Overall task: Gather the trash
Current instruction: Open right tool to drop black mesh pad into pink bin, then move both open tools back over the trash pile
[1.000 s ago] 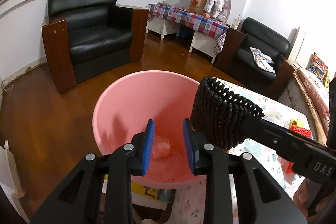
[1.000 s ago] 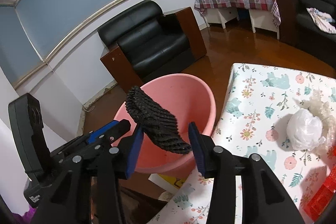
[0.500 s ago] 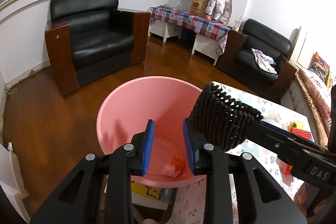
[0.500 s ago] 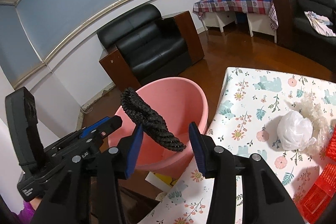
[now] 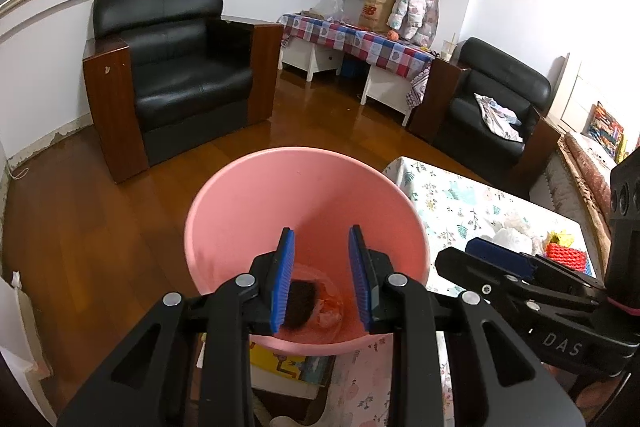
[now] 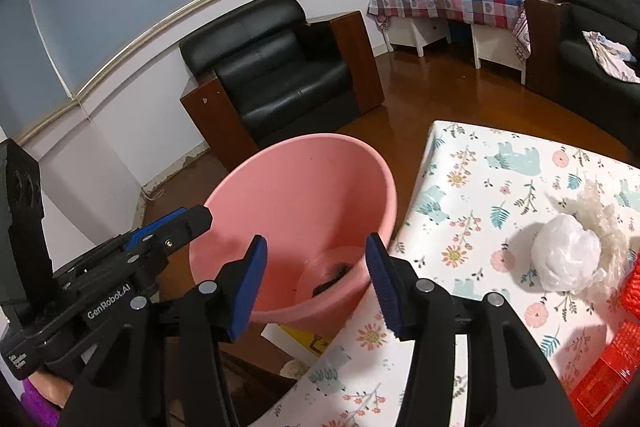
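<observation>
On the left, the left gripper (image 5: 321, 279) hovers over the pink bin (image 5: 224, 211), its jaws parted and holding nothing, as they were a second ago. Between them, at the bottom of the bin, the black foam net (image 5: 301, 301) now lies beside a scrap of pale wrapper (image 5: 326, 311). A moment ago that net hung in the right gripper above the rim; it has since dropped in, so one more piece of trash is collected.

Further right, the right gripper (image 6: 316, 283) sits over the bin's near rim with its jaws opening and nothing between them. It looks free for the next pick.

Right again, the tabletop (image 6: 480, 195) with its flowered cloth still carries a white crumpled bag (image 6: 566, 255), a clear crinkled wrapper (image 6: 600, 211) touching it, and red mesh pieces (image 6: 600, 379) at the far right edge. The bin stands just beside the tabletop's corner, so the way from the bag to the bin looks short and unobstructed, though the rim is close to the cloth's edge.
</observation>
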`<state>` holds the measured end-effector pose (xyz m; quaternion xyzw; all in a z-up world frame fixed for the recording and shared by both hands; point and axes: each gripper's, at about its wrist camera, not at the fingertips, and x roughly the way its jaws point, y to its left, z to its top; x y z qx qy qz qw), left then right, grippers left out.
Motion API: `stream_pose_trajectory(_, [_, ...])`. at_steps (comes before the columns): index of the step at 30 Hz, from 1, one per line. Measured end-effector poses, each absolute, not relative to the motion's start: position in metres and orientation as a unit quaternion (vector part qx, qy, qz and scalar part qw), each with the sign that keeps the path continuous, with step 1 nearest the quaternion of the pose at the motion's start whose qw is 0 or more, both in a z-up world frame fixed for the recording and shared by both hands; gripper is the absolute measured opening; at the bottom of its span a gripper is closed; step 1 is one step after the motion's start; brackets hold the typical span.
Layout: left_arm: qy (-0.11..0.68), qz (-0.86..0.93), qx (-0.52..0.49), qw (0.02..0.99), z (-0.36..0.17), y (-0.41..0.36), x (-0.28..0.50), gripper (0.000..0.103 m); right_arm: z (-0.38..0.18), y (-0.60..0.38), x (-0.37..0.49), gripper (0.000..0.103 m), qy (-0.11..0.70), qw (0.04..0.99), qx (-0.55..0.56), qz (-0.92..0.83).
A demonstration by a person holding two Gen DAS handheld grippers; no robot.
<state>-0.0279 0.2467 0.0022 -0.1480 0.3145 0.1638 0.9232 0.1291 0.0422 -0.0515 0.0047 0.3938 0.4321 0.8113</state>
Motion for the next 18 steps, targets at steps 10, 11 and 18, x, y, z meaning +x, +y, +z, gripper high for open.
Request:
stream_pose_trajectory(10, [0.331,0.128,-0.139,0.924,0.001,0.222,-0.014,0.028,-0.045,0.011,0.119,0.051,0.373,0.83,-0.001,0.414])
stream_pose_trajectory(11, [0.332,0.123,-0.138,0.925,0.001,0.219,-0.013,0.028,-0.044,0.005,0.117,0.051,0.372,0.833,0.001,0.409])
stream_pose_trajectory(18, [0.333,0.086,-0.127,0.93,0.002,0.19,-0.01,0.028,-0.039,-0.048,0.107,0.051,0.365,0.852,0.006,0.376])
